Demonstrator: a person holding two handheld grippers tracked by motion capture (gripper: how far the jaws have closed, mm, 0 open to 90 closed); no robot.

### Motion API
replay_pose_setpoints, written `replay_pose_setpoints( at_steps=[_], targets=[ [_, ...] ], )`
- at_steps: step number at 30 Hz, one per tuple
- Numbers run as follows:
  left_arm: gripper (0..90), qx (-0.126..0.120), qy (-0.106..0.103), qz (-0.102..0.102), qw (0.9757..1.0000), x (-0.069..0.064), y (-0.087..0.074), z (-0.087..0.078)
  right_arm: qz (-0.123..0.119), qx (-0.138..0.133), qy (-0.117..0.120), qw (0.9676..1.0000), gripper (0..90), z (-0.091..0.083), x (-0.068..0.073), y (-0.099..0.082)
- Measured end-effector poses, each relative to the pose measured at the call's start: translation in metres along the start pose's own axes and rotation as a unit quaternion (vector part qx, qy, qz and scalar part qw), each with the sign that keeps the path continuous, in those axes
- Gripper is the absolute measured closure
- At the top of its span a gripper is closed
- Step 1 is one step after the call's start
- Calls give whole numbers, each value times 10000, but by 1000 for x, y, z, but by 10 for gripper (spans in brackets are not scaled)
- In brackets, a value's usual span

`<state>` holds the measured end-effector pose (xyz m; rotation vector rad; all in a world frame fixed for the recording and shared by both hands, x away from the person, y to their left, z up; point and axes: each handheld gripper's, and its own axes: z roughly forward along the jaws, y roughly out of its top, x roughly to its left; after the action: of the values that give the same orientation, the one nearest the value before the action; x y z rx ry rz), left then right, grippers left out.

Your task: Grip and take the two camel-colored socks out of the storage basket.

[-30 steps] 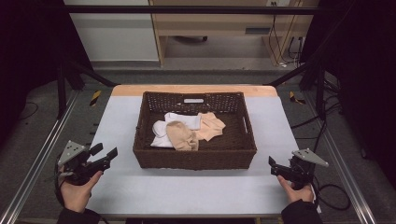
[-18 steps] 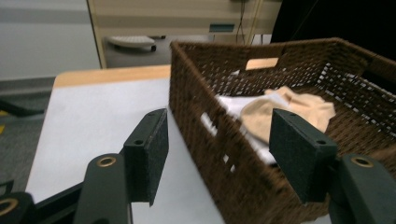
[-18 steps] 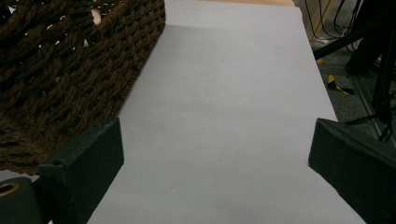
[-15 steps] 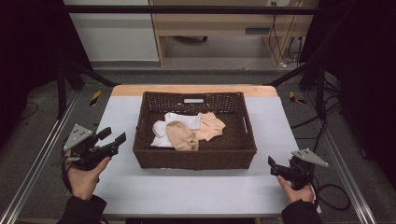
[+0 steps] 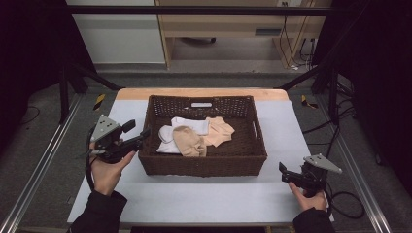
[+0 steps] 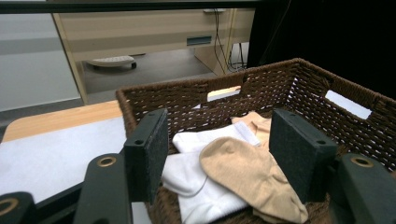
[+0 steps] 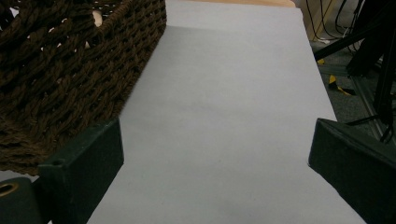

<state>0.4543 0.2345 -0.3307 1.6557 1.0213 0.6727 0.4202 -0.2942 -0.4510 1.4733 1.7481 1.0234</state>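
Observation:
A dark brown wicker basket (image 5: 204,164) stands mid-table and holds white socks (image 5: 187,125) and beige socks (image 5: 188,141). My left gripper (image 5: 138,136) is raised at the basket's left rim, open, its jaws aimed over the rim at the socks. In the left gripper view the beige sock (image 6: 250,175) and a white sock (image 6: 201,186) lie beyond the open gripper (image 6: 224,156), nothing between the jaws. My right gripper (image 5: 283,170) rests low near the table's front right, open and empty. In the right gripper view the gripper (image 7: 215,172) faces bare table beside the basket wall (image 7: 56,70).
The grey table top (image 5: 194,199) has free room in front of and to the right of the basket. A wooden strip (image 5: 204,92) runs along the far edge. Metal rails (image 5: 39,165) flank the table, and cables (image 5: 350,204) lie on the floor at right.
My left gripper has risen and moved right, from the table's left edge up to the basket's left rim. The right gripper has stayed put.

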Motion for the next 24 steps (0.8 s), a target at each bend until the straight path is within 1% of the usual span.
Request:
replay_pose_setpoints(
  at_steps=[4,6,10,15,17,21,24],
  targets=[
    [373,-25,-62,13,10000,-5,6,13,-24,46,10,10000,36,0,0,0],
    [373,-20,-92,9,10000,-7,9,20,-32,-1,2,10000,36,-1,0,1],
    [373,-24,-98,45,9999,-10,16,30,-17,-7,-11,10000,37,-1,0,1],
    [372,-32,-55,74,10000,-11,25,45,4,-4,-4,10000,36,-1,-1,1],
    [371,-15,-46,69,10000,-11,26,51,19,-14,32,10000,36,-1,-1,1],
    [370,24,-19,66,10000,-11,25,65,-22,-43,27,10000,33,-2,-1,1],
    [370,40,-16,-7,10000,-11,26,75,-18,-41,56,10000,35,-2,0,1]
  ],
)
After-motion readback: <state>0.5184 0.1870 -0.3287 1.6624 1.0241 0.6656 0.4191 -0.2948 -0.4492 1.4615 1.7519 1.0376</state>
